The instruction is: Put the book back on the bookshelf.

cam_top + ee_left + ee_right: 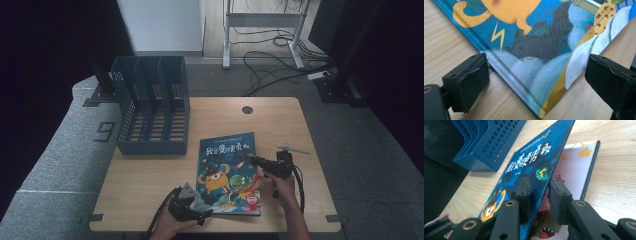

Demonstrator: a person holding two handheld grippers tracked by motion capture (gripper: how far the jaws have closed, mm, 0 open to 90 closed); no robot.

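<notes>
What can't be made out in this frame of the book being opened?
- Book inner page: in the right gripper view the lifted cover and the right gripper hide most of it.
- Book's far part: cut off by the top edge in the left gripper view, where the left gripper straddles its corner.
- Small cover print: too small in the high view.
- File rack contents: walls hide the compartment floors' near parts.

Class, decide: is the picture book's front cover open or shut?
Partly open: the right gripper lifts the front cover off the first page.
</notes>
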